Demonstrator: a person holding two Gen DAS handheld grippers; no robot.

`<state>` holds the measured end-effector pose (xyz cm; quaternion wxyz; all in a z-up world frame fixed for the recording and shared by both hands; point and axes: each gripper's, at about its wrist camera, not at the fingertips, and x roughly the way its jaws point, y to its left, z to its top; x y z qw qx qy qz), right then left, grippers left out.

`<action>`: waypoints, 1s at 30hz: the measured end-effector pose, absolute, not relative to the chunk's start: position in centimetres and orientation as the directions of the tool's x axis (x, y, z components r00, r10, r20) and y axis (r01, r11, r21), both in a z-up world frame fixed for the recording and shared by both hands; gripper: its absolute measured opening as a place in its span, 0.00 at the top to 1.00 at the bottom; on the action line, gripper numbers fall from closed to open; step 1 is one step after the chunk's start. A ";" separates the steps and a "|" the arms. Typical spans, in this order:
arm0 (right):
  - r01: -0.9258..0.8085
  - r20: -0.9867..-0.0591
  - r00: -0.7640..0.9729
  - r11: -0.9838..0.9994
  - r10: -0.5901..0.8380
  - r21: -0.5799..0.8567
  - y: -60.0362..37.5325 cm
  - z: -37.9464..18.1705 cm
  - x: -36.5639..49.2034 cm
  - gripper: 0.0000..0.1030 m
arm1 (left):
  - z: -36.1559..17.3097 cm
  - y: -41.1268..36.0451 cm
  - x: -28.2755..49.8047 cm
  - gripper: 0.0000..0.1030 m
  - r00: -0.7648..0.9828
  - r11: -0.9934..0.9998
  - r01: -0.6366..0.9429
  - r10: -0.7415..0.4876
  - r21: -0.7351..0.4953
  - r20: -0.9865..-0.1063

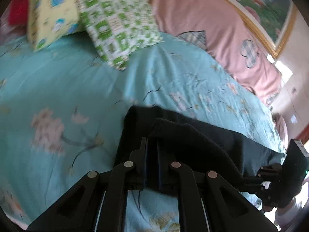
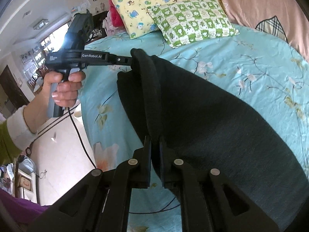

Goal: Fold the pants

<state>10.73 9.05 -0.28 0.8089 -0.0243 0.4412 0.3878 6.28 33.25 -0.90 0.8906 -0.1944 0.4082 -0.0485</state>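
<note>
1. A bed fills both views, covered by a turquoise sheet [image 2: 241, 61] printed with pale blossoms and thin branches; the sheet is lightly creased.
2. At the top of the right wrist view lie 2 pillows: a yellow pillow [image 2: 154, 2] with small cartoon prints, and a green-and-white checked pillow [image 2: 193, 21] overlapping its lower right corner.
3. A pink quilt [image 2: 260, 5] with plaid leaf patches occupies the upper right of that frame, touching the sheet's far edge.
4. In the upper right of the left wrist view, a gold-framed picture [image 1: 270, 13] hangs on the wall above the quilt.
5. The left side of the right wrist view shows a pale tiled floor [image 2: 63, 135], a bright window and cluttered shelves, blurred by distance.
6. The dark pants [image 2: 212, 119] lie across the sheet at centre frame, 1 edge lifted off the bed.
7. The left gripper [image 2: 131, 60], held in a bare hand [image 2: 63, 89], clamps that raised edge at upper centre.
8. The right gripper [image 2: 154, 145], at lower centre, has its jaws closed on the same edge nearer the camera.
</note>
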 end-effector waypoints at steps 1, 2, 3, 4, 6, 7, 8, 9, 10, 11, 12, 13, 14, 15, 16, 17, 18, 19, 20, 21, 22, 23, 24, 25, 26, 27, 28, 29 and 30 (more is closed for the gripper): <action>-0.647 -0.731 0.303 0.696 0.611 0.313 9.0 -0.3 10.7 0.88 | -1.1 33.1 5.9 0.93 0.658 0.920 -0.097 -0.227 -0.380 -0.718; -0.646 -0.728 0.300 0.693 0.616 0.319 9.0 -0.3 10.6 0.88 | -1.2 33.0 5.5 0.92 0.651 0.918 -0.129 -0.207 -0.375 -0.731; -0.646 -0.725 0.299 0.691 0.620 0.325 8.9 -0.3 10.5 0.88 | -1.3 32.8 5.1 0.92 0.647 0.915 -0.150 -0.195 -0.374 -0.737; -0.647 -0.721 0.295 0.686 0.627 0.332 8.9 -0.2 10.4 0.88 | -1.4 32.8 4.8 0.87 0.646 0.912 -0.165 -0.188 -0.376 -0.740; -0.646 -0.715 0.293 0.683 0.635 0.341 8.8 -0.2 10.1 0.87 | -1.4 32.6 3.8 0.79 0.651 0.901 -0.201 -0.171 -0.384 -0.740; -0.645 -0.709 0.295 0.681 0.641 0.347 8.7 -0.1 10.0 0.86 | -1.3 32.4 3.4 0.73 0.655 0.897 -0.218 -0.158 -0.385 -0.739; -0.641 -0.702 0.299 0.681 0.646 0.353 8.5 0.0 9.9 0.81 | -1.2 32.2 2.9 0.70 0.657 0.891 -0.241 -0.141 -0.384 -0.741; -0.636 -0.697 0.305 0.684 0.649 0.358 8.4 0.0 9.8 0.78 | -1.1 32.1 2.6 0.62 0.657 0.885 -0.260 -0.131 -0.386 -0.742; -0.627 -0.688 0.312 0.686 0.655 0.369 8.0 0.1 9.7 0.70 | -1.1 32.0 2.2 0.60 0.662 0.875 -0.276 -0.127 -0.398 -0.739; -0.618 -0.677 0.321 0.688 0.662 0.380 7.7 0.2 9.6 0.66 | -1.0 31.9 1.7 0.60 0.668 0.859 -0.291 -0.132 -0.420 -0.733; -0.612 -0.671 0.328 0.690 0.665 0.386 7.4 0.3 9.5 0.66 | -1.0 31.9 1.5 0.60 0.669 0.846 -0.303 -0.138 -0.438 -0.730; -0.602 -0.665 0.335 0.695 0.668 0.394 7.0 0.4 9.5 0.66 | -1.0 31.7 1.2 0.58 0.668 0.834 -0.317 -0.143 -0.452 -0.731; -0.593 -0.662 0.341 0.699 0.667 0.399 6.7 0.4 9.5 0.66 | -0.9 31.7 1.1 0.56 0.667 0.825 -0.326 -0.145 -0.461 -0.731; -0.583 -0.658 0.350 0.705 0.666 0.404 6.3 0.5 9.5 0.66 | -0.9 31.6 0.9 0.52 0.669 0.818 -0.332 -0.148 -0.471 -0.728; -0.571 -0.656 0.359 0.712 0.664 0.408 5.8 0.5 9.5 0.66 | -0.8 31.4 0.8 0.50 0.671 0.811 -0.336 -0.151 -0.479 -0.726; -0.561 -0.654 0.367 0.718 0.662 0.412 5.4 0.5 9.4 0.66 | -0.8 31.2 0.7 0.49 0.670 0.806 -0.344 -0.150 -0.483 -0.727; -0.552 -0.652 0.375 0.724 0.659 0.414 5.0 0.6 9.4 0.66 | -0.7 31.0 0.7 0.48 0.669 0.802 -0.349 -0.149 -0.485 -0.728; -0.542 -0.649 0.384 0.729 0.657 0.417 4.5 0.7 9.4 0.66 | -0.6 30.9 0.7 0.43 0.669 0.800 -0.351 -0.151 -0.487 -0.728; -0.535 -0.646 0.391 0.733 0.655 0.420 4.2 0.7 9.4 0.66 | -0.6 30.7 0.8 0.40 0.668 0.795 -0.352 -0.156 -0.494 -0.728; -0.524 -0.643 0.399 0.738 0.654 0.426 3.8 0.8 9.4 0.66 | -0.6 30.5 0.9 0.37 0.667 0.792 -0.354 -0.160 -0.498 -0.728; -0.510 -0.638 0.406 0.742 0.654 0.435 3.3 0.8 9.4 0.66 | -0.7 30.4 1.2 0.37 0.664 0.790 -0.356 -0.162 -0.500 -0.730; -0.499 -0.635 0.411 0.745 0.654 0.443 2.9 0.9 9.4 0.65 | -0.7 30.1 1.5 0.36 0.659 0.790 -0.356 -0.167 -0.500 -0.733; -0.489 -0.634 0.415 0.747 0.653 0.450 2.6 0.8 9.5 0.65 | -0.8 30.0 1.7 0.35 0.655 0.790 -0.357 -0.170 -0.499 -0.736; -0.479 -0.633 0.420 0.751 0.650 0.454 2.2 0.8 9.5 0.65 | -0.9 30.0 1.9 0.34 0.651 0.789 -0.361 -0.168 -0.497 -0.740; -0.471 -0.632 0.427 0.756 0.646 0.455 1.9 0.9 9.5 0.65 | -1.0 29.9 2.1 0.33 0.645 0.789 -0.371 -0.161 -0.490 -0.747; -0.468 -0.632 0.430 0.758 0.645 0.455 1.7 0.9 9.5 0.65 | -1.1 29.8 2.3 0.32 0.641 0.789 -0.377 -0.155 -0.485 -0.752; -0.462 -0.631 0.436 0.761 0.642 0.455 1.4 0.9 9.5 0.65 | -1.2 29.8 2.4 0.32 0.638 0.789 -0.385 -0.148 -0.479 -0.756; -0.458 -0.630 0.439 0.763 0.640 0.457 1.2 0.9 9.5 0.65 | -1.3 29.8 2.6 0.32 0.634 0.788 -0.394 -0.141 -0.474 -0.760; -0.452 -0.629 0.442 0.765 0.639 0.459 1.0 1.0 9.6 0.65 | -1.4 30.0 2.6 0.32 0.632 0.786 -0.397 -0.141 -0.475 -0.762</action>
